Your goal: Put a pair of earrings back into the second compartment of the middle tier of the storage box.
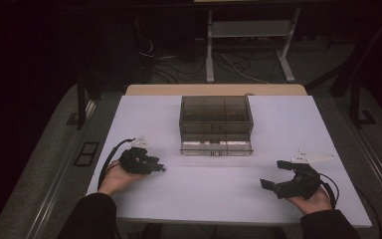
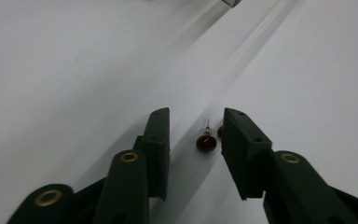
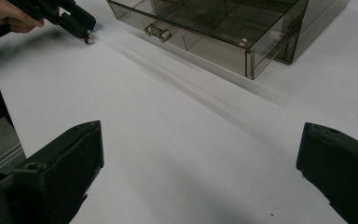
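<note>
One red LED [image 2: 206, 142] lies between left tongs [image 2: 196, 128].

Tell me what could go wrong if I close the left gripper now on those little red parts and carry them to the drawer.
1. Two small red LEDs lie close together between the open jaws of the left gripper; closing may catch only one or flick the other away.
2. Their thin wire leads point forward and could bend.
3. The smoky plastic drawer is pulled out and divided into small compartments; a drop could land in the wrong one.
</note>
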`<action>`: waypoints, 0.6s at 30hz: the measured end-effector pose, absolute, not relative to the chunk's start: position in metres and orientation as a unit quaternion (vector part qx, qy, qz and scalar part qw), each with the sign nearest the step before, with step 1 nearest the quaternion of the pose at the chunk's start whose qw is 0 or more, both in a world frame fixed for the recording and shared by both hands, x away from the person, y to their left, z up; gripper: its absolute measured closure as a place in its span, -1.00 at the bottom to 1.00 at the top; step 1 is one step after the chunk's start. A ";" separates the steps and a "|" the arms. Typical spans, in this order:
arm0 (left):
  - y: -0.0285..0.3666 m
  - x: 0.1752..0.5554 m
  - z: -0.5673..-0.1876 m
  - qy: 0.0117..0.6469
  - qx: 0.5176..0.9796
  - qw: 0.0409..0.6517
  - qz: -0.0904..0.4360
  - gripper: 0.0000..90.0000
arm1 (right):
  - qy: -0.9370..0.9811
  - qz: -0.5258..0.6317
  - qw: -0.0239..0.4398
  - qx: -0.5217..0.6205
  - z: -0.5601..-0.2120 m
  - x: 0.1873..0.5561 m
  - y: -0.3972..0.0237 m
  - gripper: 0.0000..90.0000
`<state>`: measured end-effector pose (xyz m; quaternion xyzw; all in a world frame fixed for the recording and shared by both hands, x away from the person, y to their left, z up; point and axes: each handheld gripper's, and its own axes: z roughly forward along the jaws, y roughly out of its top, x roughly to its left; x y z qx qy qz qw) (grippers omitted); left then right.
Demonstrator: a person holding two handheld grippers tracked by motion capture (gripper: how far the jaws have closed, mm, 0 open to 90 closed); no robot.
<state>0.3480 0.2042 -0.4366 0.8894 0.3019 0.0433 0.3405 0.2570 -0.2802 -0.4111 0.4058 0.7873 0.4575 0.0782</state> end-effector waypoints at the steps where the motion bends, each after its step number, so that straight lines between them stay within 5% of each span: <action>1: 0.203 0.348 -0.437 0.301 0.891 0.338 0.044 0.41 | 0.787 0.458 0.079 0.406 -0.411 0.257 -0.280 -1.00; 18: 0.201 0.348 -0.438 0.293 0.896 0.328 0.060 0.73 | 0.784 0.457 0.087 0.412 -0.412 0.258 -0.284 -1.00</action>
